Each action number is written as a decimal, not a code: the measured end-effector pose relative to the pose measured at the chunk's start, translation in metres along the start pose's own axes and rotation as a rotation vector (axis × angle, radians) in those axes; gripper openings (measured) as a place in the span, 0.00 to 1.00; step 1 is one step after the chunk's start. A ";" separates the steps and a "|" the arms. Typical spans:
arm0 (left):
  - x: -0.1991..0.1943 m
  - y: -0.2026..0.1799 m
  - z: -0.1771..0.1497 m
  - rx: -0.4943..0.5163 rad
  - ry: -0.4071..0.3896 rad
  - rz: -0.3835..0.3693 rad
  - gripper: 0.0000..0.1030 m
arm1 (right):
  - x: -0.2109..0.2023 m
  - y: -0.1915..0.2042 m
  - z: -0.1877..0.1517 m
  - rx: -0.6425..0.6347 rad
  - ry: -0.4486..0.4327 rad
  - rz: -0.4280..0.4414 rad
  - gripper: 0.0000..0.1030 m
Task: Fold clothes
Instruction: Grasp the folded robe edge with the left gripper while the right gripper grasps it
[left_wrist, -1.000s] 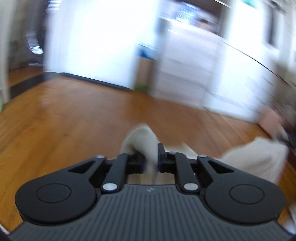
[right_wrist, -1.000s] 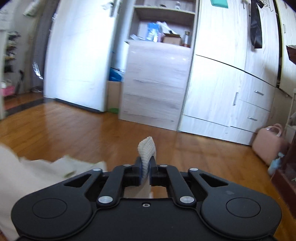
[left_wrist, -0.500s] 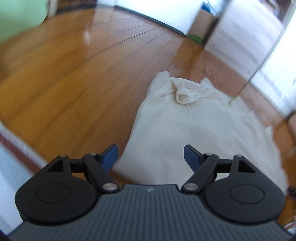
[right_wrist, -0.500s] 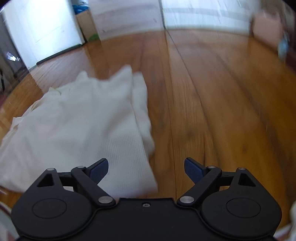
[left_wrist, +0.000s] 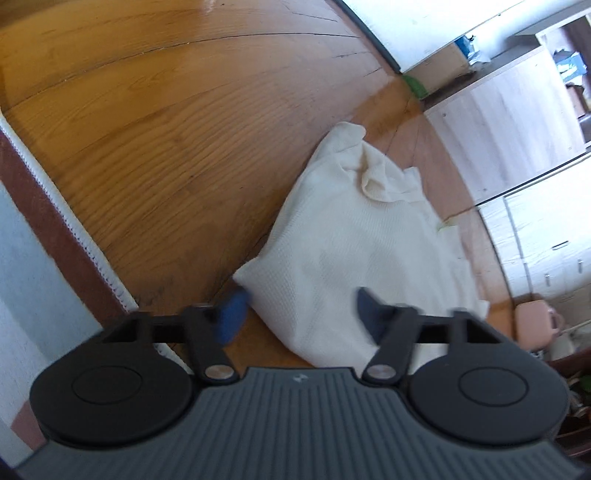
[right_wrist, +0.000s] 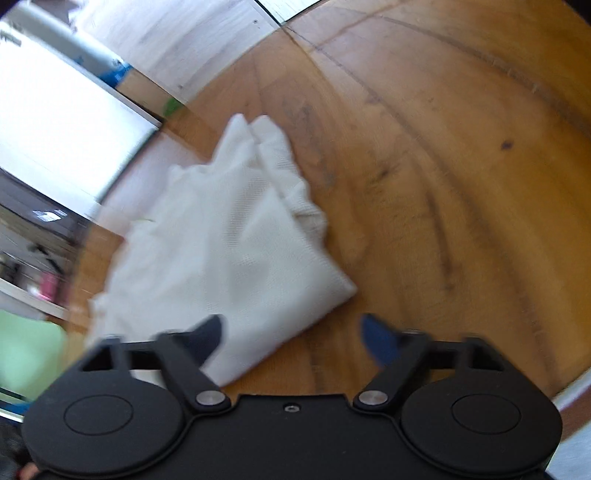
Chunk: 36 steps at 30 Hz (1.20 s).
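Note:
A cream knitted garment (left_wrist: 351, 236) lies folded flat on the wooden floor, with a bunched lump near its far end. My left gripper (left_wrist: 301, 301) hovers over its near left corner. Its jaws are closing, the corner lies between them, and the blue pads (left_wrist: 232, 310) do not press on it. In the right wrist view the same garment (right_wrist: 229, 236) spreads up and to the left. My right gripper (right_wrist: 291, 325) stands over its near right corner, jaws wide but closing, with cloth between the fingertips and no grip on it.
Bare wooden floor (left_wrist: 155, 140) surrounds the garment. A mat's ribbed white edge (left_wrist: 62, 206) runs along the left. Pale wardrobes and drawers (left_wrist: 546, 229) stand beyond, with a cardboard box (left_wrist: 439, 70) by the wall and a pink bag (left_wrist: 535, 325) at the right.
A second ago both grippers were shut on cloth held up in the air. They let go, sank and rolled, and the garment now lies on the floor; both jaws have narrowed since half a second ago.

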<state>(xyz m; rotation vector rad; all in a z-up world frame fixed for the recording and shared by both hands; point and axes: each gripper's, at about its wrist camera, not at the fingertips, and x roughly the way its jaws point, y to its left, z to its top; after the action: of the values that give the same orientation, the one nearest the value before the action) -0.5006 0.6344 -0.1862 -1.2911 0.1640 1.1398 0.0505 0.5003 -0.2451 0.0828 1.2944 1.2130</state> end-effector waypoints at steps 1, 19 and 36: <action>0.002 0.000 0.001 0.002 0.003 -0.009 0.25 | 0.003 -0.001 -0.001 0.018 -0.002 0.022 0.64; 0.036 -0.064 -0.015 0.417 -0.074 0.002 0.05 | 0.015 0.048 0.007 -0.109 -0.102 -0.032 0.09; -0.116 -0.062 -0.121 0.497 0.166 0.079 0.05 | -0.165 0.046 -0.147 -0.362 -0.139 -0.195 0.05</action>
<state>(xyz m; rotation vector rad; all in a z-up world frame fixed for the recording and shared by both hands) -0.4538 0.4801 -0.1096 -0.9373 0.5884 0.9757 -0.0553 0.3218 -0.1568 -0.2125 0.9242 1.2313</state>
